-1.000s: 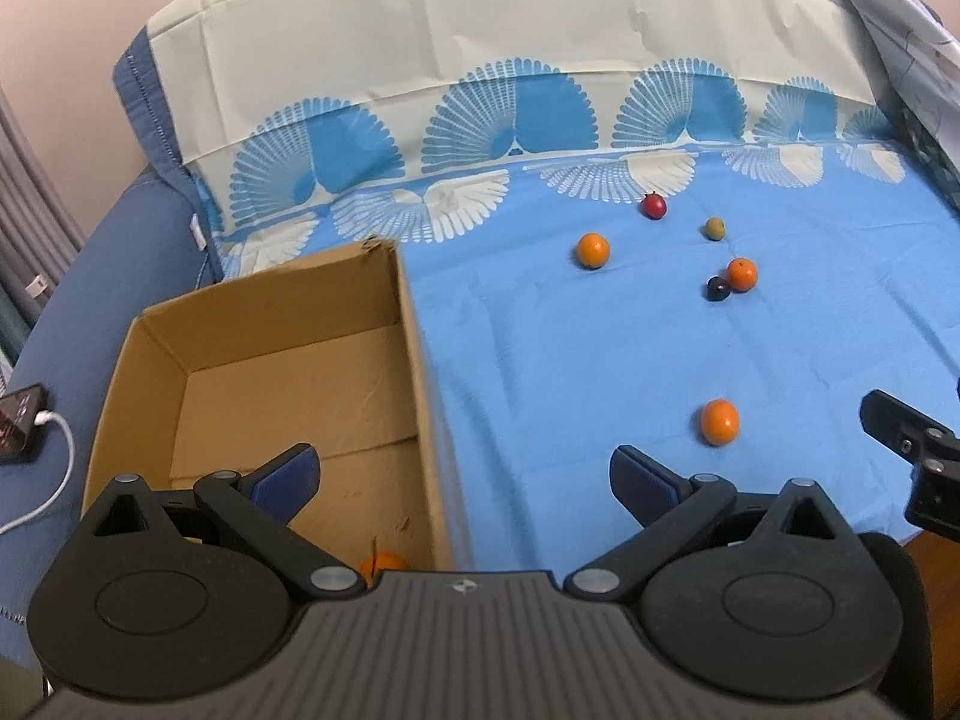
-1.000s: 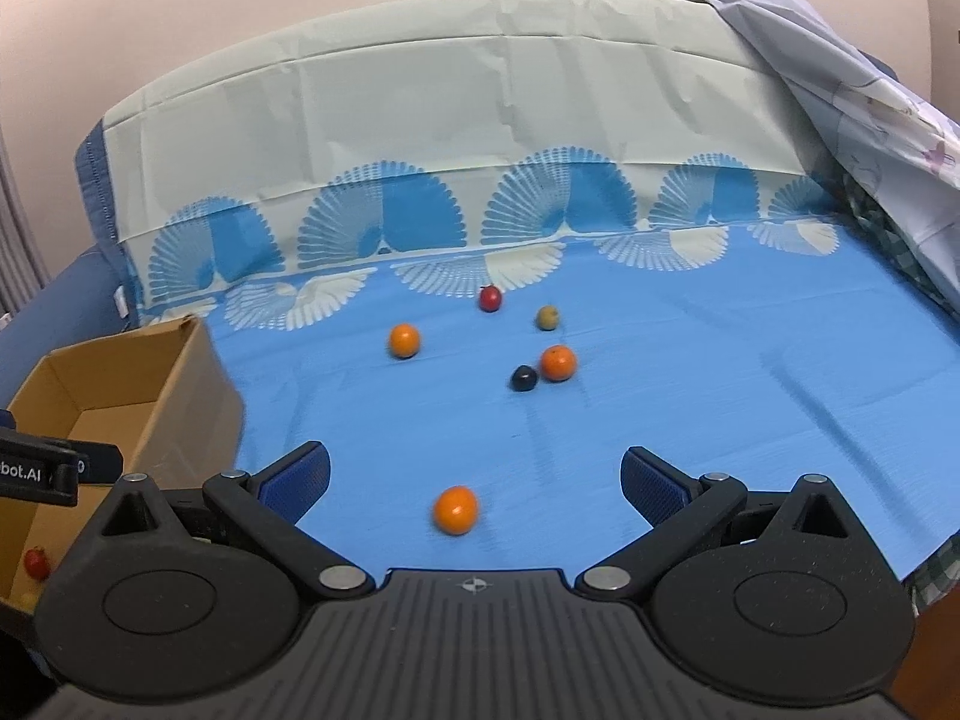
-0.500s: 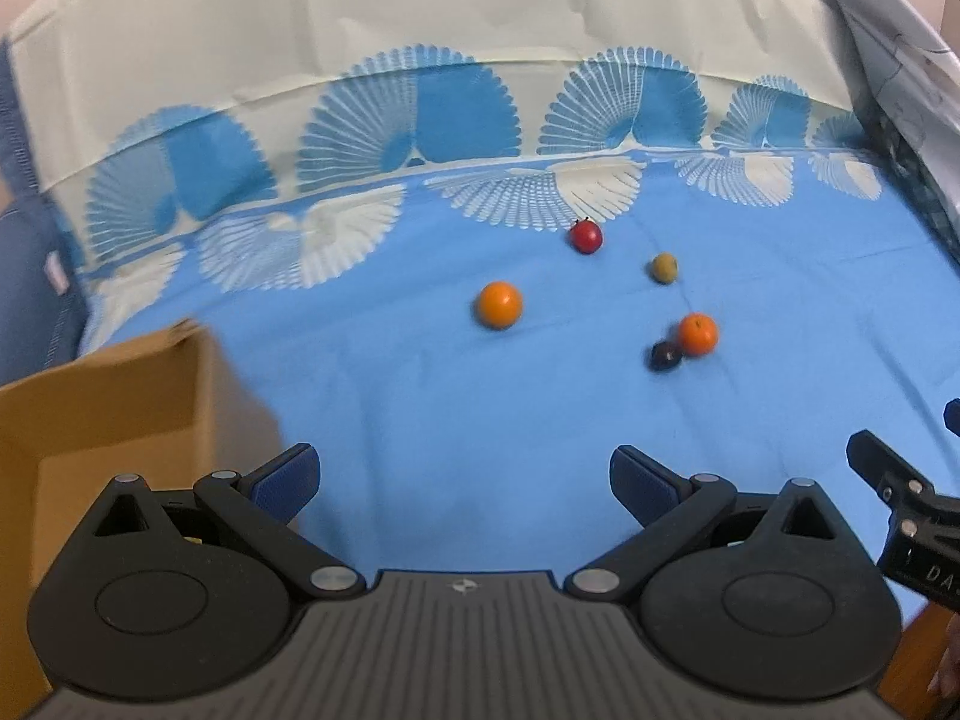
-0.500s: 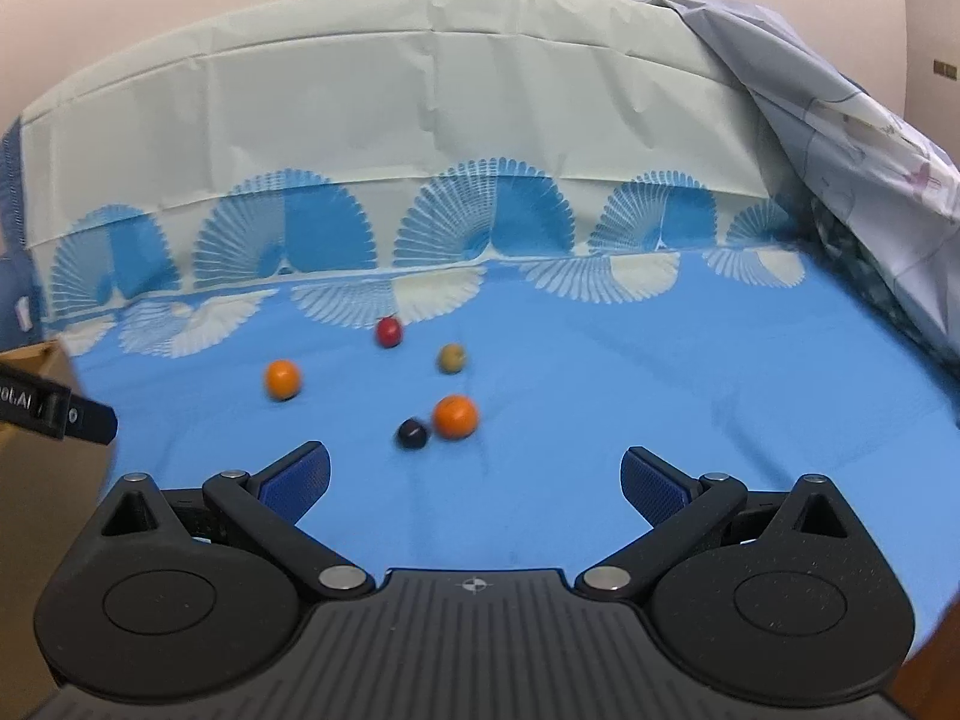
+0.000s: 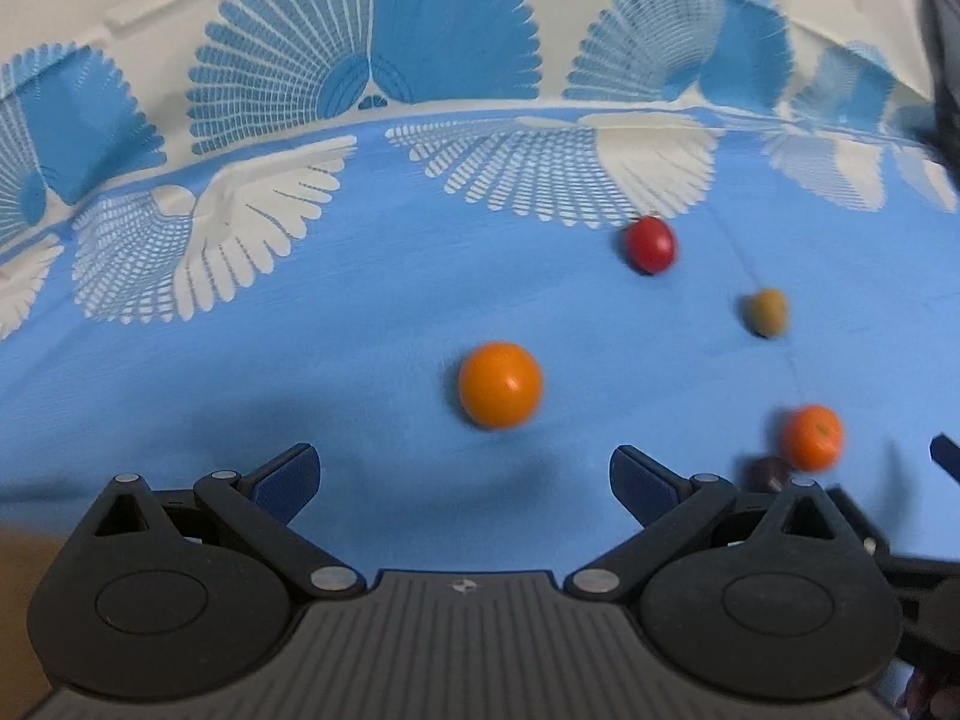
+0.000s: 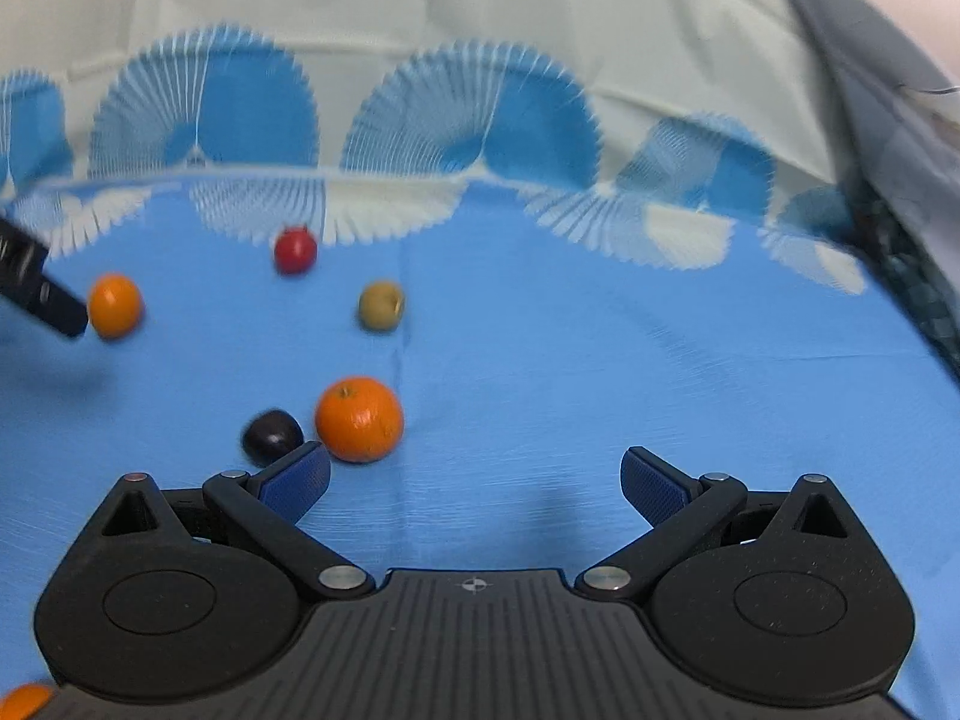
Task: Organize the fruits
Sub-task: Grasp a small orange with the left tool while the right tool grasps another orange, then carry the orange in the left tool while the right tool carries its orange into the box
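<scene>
Several small fruits lie on a blue cloth. In the left wrist view an orange (image 5: 500,383) sits just ahead of my open, empty left gripper (image 5: 462,480); a red fruit (image 5: 650,243), an olive-green fruit (image 5: 767,311), a second orange (image 5: 811,437) and a dark plum (image 5: 769,471) lie to the right. In the right wrist view my right gripper (image 6: 474,483) is open and empty; an orange (image 6: 360,418) and the dark plum (image 6: 271,435) sit just beyond its left finger. The red fruit (image 6: 294,250), green fruit (image 6: 381,306) and far orange (image 6: 114,305) lie further off.
The blue cloth (image 6: 600,360) runs back to a white fan-patterned fabric backdrop (image 6: 420,60). A grey patterned cloth (image 6: 888,78) hangs at the right. Another orange (image 6: 24,699) shows at the bottom left corner of the right wrist view. The left gripper's finger (image 6: 42,294) enters at the left.
Both grippers have moved forward and closer to the fruits. The cardboard box has almost left the left wrist view. Both stay open.
</scene>
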Demonstrator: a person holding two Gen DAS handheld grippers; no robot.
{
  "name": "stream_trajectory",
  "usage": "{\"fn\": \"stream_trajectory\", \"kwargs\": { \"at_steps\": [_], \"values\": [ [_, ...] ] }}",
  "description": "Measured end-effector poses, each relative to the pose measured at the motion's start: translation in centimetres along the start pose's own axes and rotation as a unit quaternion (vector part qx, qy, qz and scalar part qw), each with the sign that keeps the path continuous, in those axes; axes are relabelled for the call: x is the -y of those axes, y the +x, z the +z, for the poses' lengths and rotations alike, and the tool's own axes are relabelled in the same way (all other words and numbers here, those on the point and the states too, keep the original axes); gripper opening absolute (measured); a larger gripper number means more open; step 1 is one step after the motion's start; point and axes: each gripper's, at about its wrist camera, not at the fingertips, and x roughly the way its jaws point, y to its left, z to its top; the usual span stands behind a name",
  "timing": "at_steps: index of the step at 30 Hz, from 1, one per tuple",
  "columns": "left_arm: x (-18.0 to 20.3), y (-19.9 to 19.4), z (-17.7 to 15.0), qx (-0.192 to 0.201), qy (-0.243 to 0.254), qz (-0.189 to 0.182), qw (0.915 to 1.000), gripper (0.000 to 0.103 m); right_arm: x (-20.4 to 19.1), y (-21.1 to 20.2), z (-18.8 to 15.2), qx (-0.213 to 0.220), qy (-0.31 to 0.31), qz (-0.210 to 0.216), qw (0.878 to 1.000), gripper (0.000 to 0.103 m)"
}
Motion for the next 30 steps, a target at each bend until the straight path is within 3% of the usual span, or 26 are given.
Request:
{"fn": "stream_trajectory", "kwargs": {
  "at_steps": [3, 7, 8, 9, 10, 11, 13, 19, 22, 24, 30],
  "values": [
    [-0.1, 2.3, 1.1, -0.011, 0.003, 0.006, 0.9999, 0.103, -0.4, 2.3, 0.0, -0.012, 0.001, 0.025, 1.000, 0.102],
    [-0.1, 4.1, 2.1, -0.026, -0.001, 0.009, 0.9996, 0.102, -0.7, 3.4, 0.4, 0.008, 0.003, 0.027, 1.000, 0.102],
    [-0.1, 4.0, 2.1, -0.023, -0.005, 0.009, 0.9997, 0.093, -0.7, 3.4, 0.5, 0.008, 0.000, 0.027, 1.000, 0.101],
    [-0.1, 3.8, 2.1, -0.021, -0.011, 0.006, 0.9997, 0.070, -0.8, 3.3, 0.5, 0.010, -0.002, 0.034, 0.999, 0.099],
    [-0.1, 3.6, 2.0, -0.025, -0.016, -0.007, 0.9995, 0.056, -0.7, 3.0, 0.5, 0.017, -0.005, 0.045, 0.999, 0.086],
    [-0.1, 3.5, 2.0, -0.033, -0.022, -0.022, 0.9990, 0.040, -0.9, 2.7, 0.3, 0.027, -0.014, 0.054, 0.998, 0.066],
    [-0.3, 3.0, 1.7, -0.031, -0.036, -0.029, 0.9985, 0.039, -1.3, 2.3, 0.2, 0.033, -0.032, 0.061, 0.997, 0.040],
    [-0.2, -0.6, 0.6, -0.004, -0.029, -0.046, 0.9985, 0.039, -0.1, 1.0, 1.2, 0.011, 0.019, 0.054, 0.998, 0.039],
    [-0.5, -4.1, -0.3, 0.016, -0.030, -0.052, 0.9981, 0.038, 1.5, -1.9, 1.9, 0.029, 0.051, 0.043, 0.997, 0.039],
    [-0.5, -6.6, -1.2, 0.028, -0.031, -0.049, 0.9979, 0.031, 2.2, -4.6, 2.0, 0.049, 0.070, 0.045, 0.995, 0.039],
    [-1.0, -14.1, -4.5, 0.072, -0.026, -0.063, 0.9950, 0.024, 1.8, -12.7, 0.8, 0.089, 0.093, 0.054, 0.990, 0.039]
  ]
}}
